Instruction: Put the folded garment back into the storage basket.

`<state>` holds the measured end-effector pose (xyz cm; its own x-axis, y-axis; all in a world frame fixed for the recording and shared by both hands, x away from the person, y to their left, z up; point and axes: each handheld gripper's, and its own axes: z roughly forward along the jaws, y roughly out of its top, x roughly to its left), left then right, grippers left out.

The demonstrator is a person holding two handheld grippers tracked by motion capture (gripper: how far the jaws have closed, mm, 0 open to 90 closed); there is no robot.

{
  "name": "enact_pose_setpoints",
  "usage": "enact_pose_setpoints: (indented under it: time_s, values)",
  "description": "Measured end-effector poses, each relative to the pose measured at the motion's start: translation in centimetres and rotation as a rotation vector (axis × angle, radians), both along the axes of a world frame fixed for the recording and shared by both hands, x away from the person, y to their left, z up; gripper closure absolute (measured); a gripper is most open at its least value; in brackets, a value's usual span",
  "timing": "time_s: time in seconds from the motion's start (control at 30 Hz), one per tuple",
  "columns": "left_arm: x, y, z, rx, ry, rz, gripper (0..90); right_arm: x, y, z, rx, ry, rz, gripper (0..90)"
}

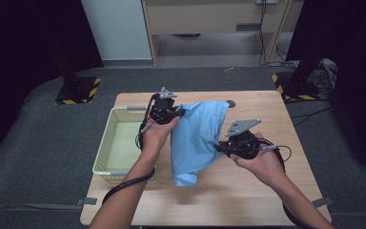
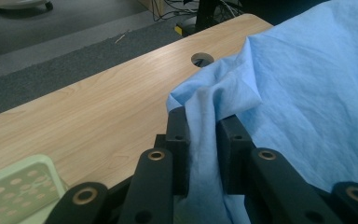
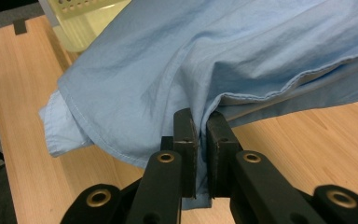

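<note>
At the table's (image 1: 248,102) left edge, the pale green basket (image 1: 106,143) is standing with nothing visible inside. Just beside it, the left gripper (image 1: 178,113) is clenching 1 bunched edge of the blue shirt (image 1: 198,138). The shirt is hanging over the table's middle, its lower end touching or nearly touching the wood. The right gripper (image 1: 219,149) is pinching a hem. Judgement: the lift is done; placing the shirt is still pending.
</note>
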<state>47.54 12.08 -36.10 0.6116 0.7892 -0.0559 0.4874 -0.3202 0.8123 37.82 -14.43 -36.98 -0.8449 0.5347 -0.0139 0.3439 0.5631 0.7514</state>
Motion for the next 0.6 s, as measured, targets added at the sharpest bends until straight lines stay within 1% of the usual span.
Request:
enact_pose_setpoints:
  time_s: [0.13,0.27,0.6]
  values:
    - [0.4,0.5,0.3,-0.008,-0.001,0.004,77.1,0.3,0.4,0.5,0.002,-0.006,0.001,84.6]
    - [0.5,0.9,0.5,-0.003,-0.001,0.004,77.1,0.6,0.9,0.8,0.005,-0.007,0.000,84.6]
    - [0.7,2.5,1.1,-0.012,-0.005,0.012,77.0,1.0,2.1,1.2,0.013,-0.006,0.009,84.6]
